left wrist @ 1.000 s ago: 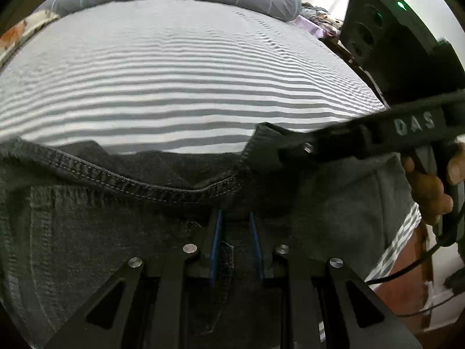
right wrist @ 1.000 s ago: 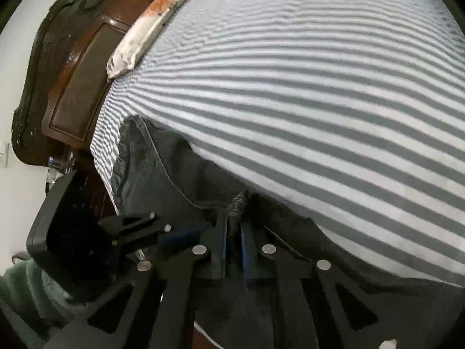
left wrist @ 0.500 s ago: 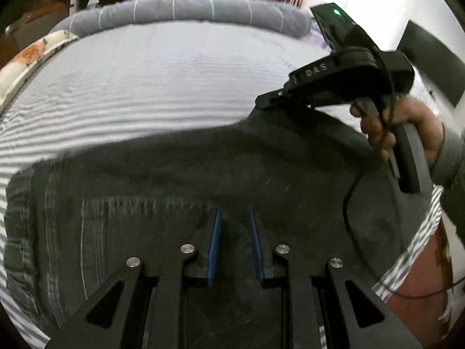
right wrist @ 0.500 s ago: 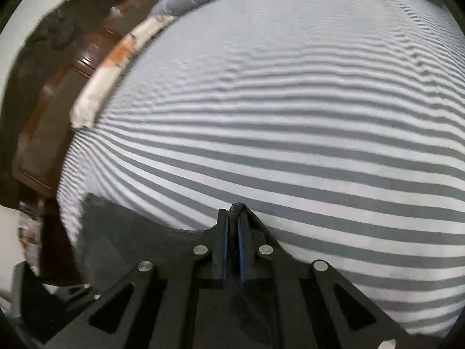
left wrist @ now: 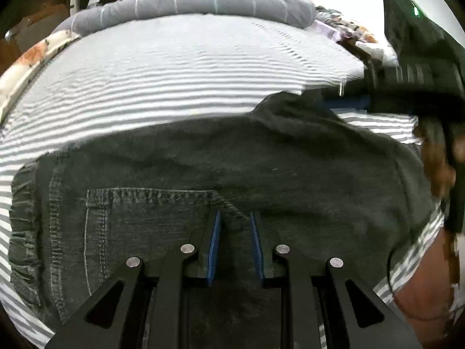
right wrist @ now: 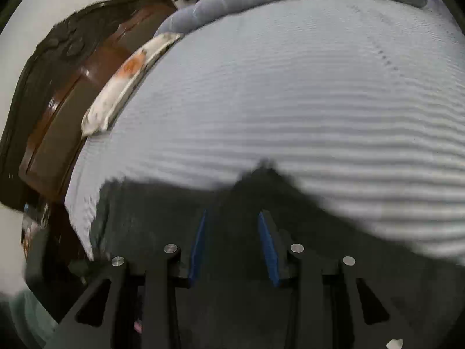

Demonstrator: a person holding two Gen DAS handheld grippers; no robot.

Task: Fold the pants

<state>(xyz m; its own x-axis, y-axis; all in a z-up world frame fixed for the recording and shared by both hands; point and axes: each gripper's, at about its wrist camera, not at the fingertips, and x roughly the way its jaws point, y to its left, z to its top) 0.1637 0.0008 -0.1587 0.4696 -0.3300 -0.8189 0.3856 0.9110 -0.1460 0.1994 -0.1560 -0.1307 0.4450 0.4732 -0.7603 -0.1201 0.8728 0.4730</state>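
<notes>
Dark grey denim pants (left wrist: 261,174) lie folded on the striped bed sheet (left wrist: 174,72), back pocket and waistband at the left. My left gripper (left wrist: 234,218) hovers over the pocket edge, its blue pads apart with nothing between them. My right gripper (right wrist: 232,218) is open above the same pants (right wrist: 174,218), whose raised far corner sits just ahead of the fingertips. In the left wrist view the right gripper's body (left wrist: 412,67) shows blurred at the far right, by that corner.
A rolled grey blanket (left wrist: 203,3) lies along the far side of the bed. A floral pillow (right wrist: 128,78) and a dark wooden headboard (right wrist: 58,101) stand at the left. Clutter sits beyond the bed's right side (left wrist: 348,32).
Both grippers carried the pants' edge over into a fold. The left gripper let go first, then the right gripper opened and released the corner; it is now blurred in motion.
</notes>
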